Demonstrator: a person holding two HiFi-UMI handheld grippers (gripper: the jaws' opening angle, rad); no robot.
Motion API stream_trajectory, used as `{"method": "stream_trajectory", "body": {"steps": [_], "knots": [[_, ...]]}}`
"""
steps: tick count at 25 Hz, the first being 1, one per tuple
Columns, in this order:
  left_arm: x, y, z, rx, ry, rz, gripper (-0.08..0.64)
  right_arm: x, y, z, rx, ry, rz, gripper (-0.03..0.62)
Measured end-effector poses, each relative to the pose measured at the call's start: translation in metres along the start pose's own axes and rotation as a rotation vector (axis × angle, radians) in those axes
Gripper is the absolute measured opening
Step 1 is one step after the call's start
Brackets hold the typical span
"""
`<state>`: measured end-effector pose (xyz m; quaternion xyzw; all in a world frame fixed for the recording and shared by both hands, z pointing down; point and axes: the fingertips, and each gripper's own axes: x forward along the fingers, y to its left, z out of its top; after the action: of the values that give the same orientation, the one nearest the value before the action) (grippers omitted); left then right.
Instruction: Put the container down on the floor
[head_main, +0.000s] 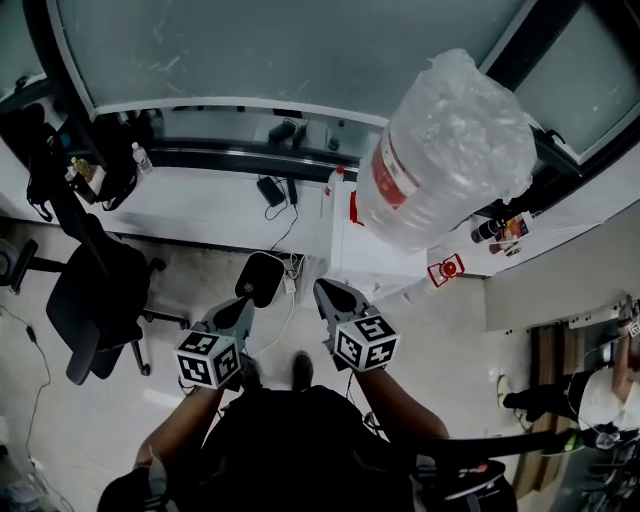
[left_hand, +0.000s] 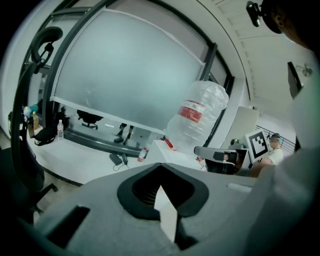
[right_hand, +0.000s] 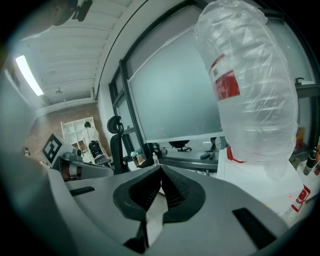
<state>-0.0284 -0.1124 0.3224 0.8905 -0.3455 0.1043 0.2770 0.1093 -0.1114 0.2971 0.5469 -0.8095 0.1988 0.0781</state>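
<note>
The large clear plastic water container (head_main: 445, 150) stands untouched at one o'clock. The left gripper (left_hand: 161, 175) and right gripper (right_hand: 161, 176) are pressed together, empty; opening and reaching are needed.

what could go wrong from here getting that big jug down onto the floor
1. The jug is bulky and wrapped in loose plastic film. The left gripper and right gripper are both shut and empty, and narrow jaws may slip on the film.
2. It sits high on the white dispenser, so it could tip as it comes off.
3. Cables near the dispenser's base may crowd the landing spot.
</note>
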Motion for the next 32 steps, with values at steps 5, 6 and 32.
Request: {"method": "stream_trajectory", "body": {"steps": [5,6,32], "knots": [[-0.003,-0.001,0.014,0.02,-0.027,0.006,0.009,-0.011,-0.006,0.031,0.066,-0.08,-0.005,0.009],[-0.004,-0.003,0.017,0.023,-0.033,0.006,0.009,-0.013,-0.007,0.035,0.06,-0.088,-0.004,0.009],[-0.008,-0.024,0.056,0.09,-0.099,0.038,0.009,-0.033,-0.014,0.061,-0.068,-0.101,-0.018,0.008]]}}
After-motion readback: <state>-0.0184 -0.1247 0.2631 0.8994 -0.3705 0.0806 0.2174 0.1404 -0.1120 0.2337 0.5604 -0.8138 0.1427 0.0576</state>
